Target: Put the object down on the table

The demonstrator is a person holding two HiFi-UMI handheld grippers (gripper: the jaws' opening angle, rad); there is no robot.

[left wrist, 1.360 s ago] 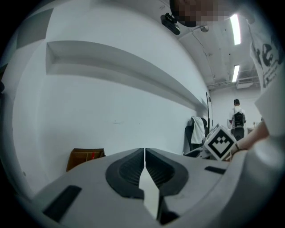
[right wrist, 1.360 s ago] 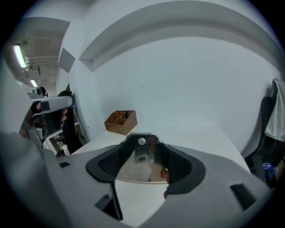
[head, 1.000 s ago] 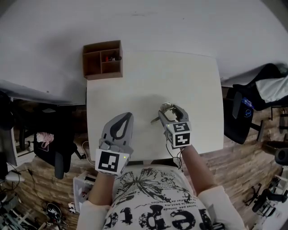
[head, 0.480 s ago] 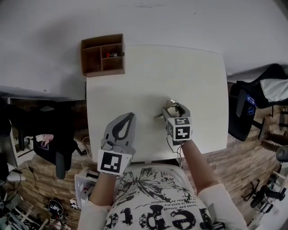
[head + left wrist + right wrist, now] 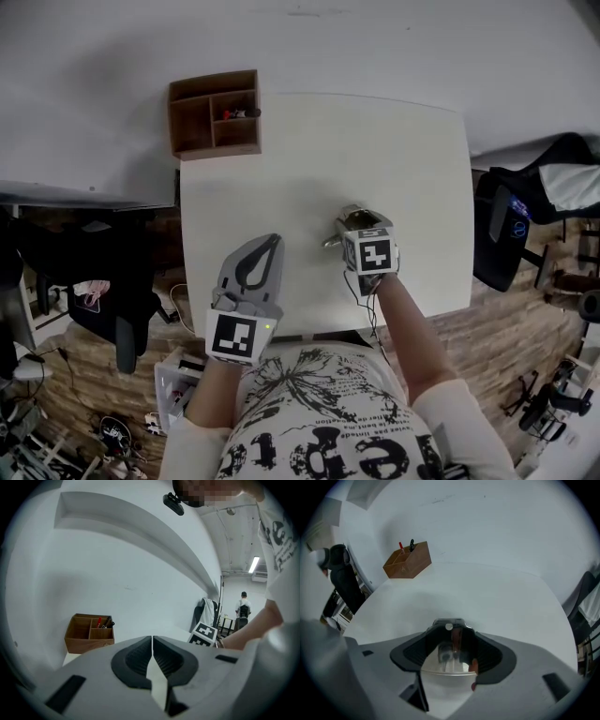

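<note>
White tabletop (image 5: pixel 309 150) fills the scene, bare but for a wooden box (image 5: pixel 214 112) of pens at one far corner. Well away from the wooden box, toward the near edge diagonally opposite it, the right gripper (image 5: pixel 361 225) has its jaws spread wide around a small shiny cup (image 5: pixel 349 221), metal by its look, with a short handle sticking out toward the wooden box's side. The pads press on its walls; whether its base touches the tabletop cannot be told. The left gripper (image 5: pixel 262 246), on the near edge straight down from the wooden box, has its jaws closed together on nothing.

The cup looks light and rigid, so it should not give under the pads, yet its polished wall is probably slippery. Holding across the body below the rim, as it is held now, seems the safest grip, and a level, gentle descent should keep it from tipping or sliding.
</note>
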